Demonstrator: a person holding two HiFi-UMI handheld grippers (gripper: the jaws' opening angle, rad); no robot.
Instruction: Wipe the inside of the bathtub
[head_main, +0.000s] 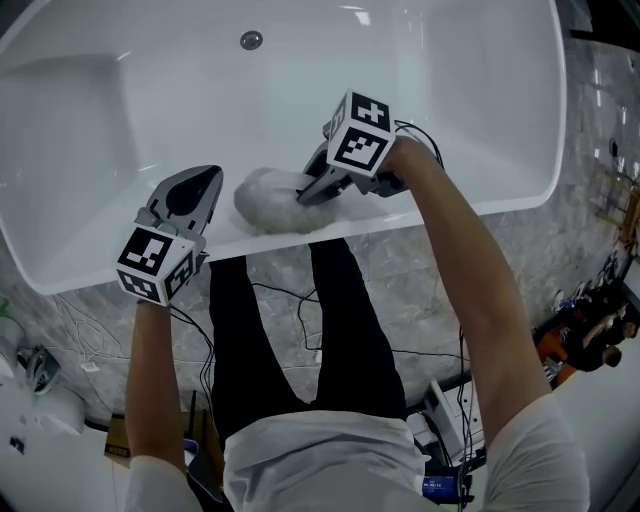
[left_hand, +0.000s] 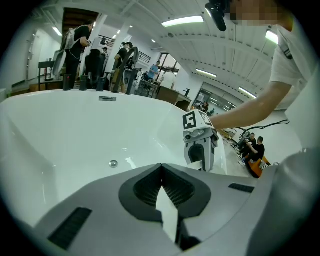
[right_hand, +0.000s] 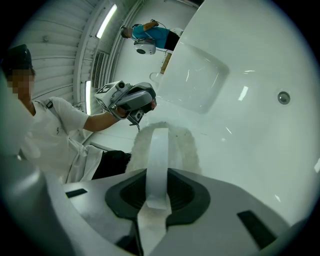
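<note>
Left claw (head_main: 196, 190) is clenched on nothing, just parked over the near rim, probably to steady things. Right claw (head_main: 312, 190) is clamped on the fluffy white cloth (head_main: 262, 202) lying on that rim, so the bathtub (head_main: 420, 60) basin and drain (head_main: 251, 40) beyond look unwiped yet

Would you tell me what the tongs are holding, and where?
Right tongs grip the fluffy white pad by its strap; left tongs hold nothing.
</note>
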